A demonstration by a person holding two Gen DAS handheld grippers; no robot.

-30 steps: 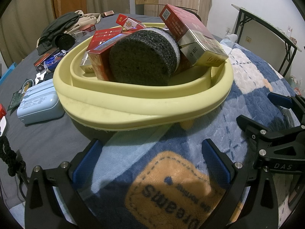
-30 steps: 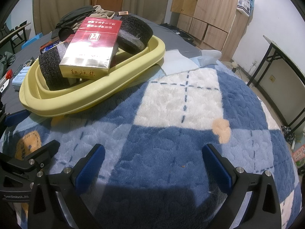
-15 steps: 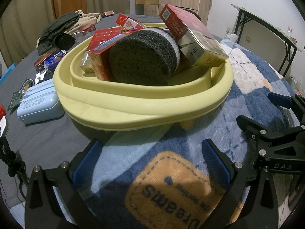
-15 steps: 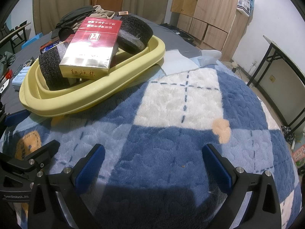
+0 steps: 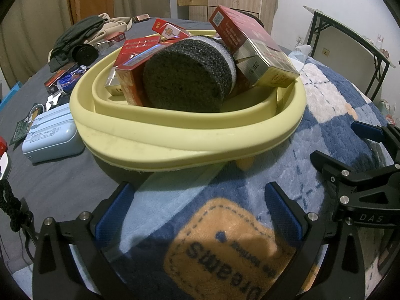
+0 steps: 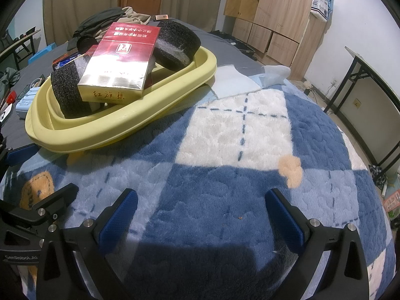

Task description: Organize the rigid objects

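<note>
Nearest us, our left gripper (image 5: pixel 197 212) hangs spread wide and empty over the orange patch (image 5: pixel 232 255) of the blue checked blanket (image 6: pixel 225 200). Our right gripper (image 6: pixel 200 215) hangs beside it, equally spread and empty, above a dark blue square of the same blanket. Neither touches anything, which we take as a pause outside the load, not a reach.

Just beyond sits the yellow basin (image 5: pixel 175 137), resting on the blanket's edge where it meets the grey bed sheet (image 5: pixel 50 175). The rigid things are gathered inside it: a black foam roll (image 5: pixel 185 80) lying on its side at the front, red cartons (image 5: pixel 135 62) wedged against it, and a big red-and-gold carton (image 6: pixel 120 62) propped on top, tilted because the pile underneath is uneven. A second foam roll (image 6: pixel 177 42) leans at the far rim.

Farther off, on the sheet, a pale blue case (image 5: pixel 50 135) lies just beside the basin, and small packets (image 5: pixel 62 77) and dark clothes (image 5: pixel 77 32) lie further back. We judge these loose items may be left to collect.
</note>
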